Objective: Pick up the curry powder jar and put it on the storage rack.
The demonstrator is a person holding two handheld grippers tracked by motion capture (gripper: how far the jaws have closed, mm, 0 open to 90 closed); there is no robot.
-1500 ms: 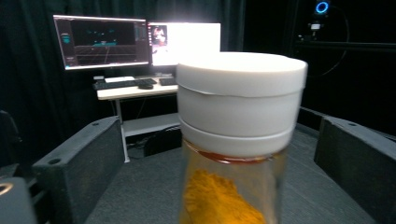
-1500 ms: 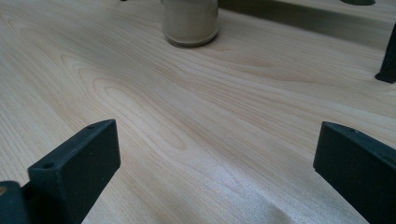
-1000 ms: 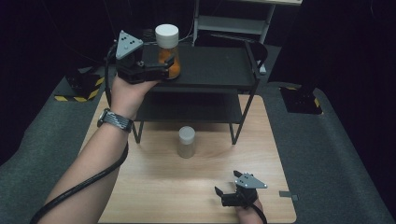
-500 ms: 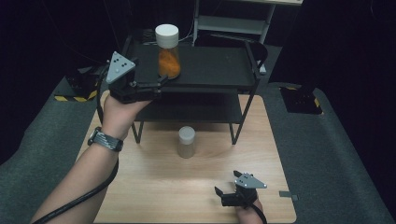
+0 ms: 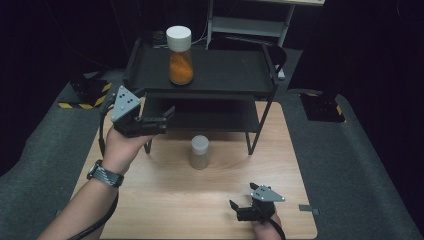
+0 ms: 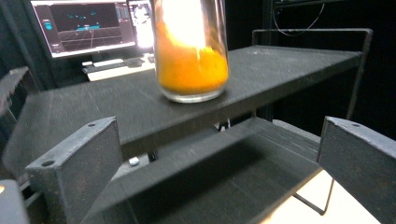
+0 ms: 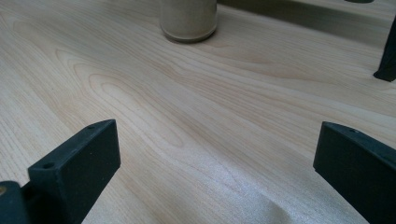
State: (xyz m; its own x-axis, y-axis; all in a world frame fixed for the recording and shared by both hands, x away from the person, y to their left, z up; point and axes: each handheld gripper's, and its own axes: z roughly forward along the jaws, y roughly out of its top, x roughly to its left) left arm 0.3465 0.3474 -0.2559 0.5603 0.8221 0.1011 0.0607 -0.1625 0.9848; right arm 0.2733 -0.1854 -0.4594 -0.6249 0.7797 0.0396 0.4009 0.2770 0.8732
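Orange jar [image 5: 180,56] upright on top shelf [image 5: 225,75]; left gripper [image 5: 157,120] spread, empty; high view shows white lid.

White-lidded jar [image 5: 179,55] of orange powder, upright on top shelf [image 5: 225,75].

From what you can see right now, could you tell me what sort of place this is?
Probably a lab recording station: a wooden table with dark surroundings, a black two-tier shelf holding a jar of orange powder, and a computer monitor behind it.
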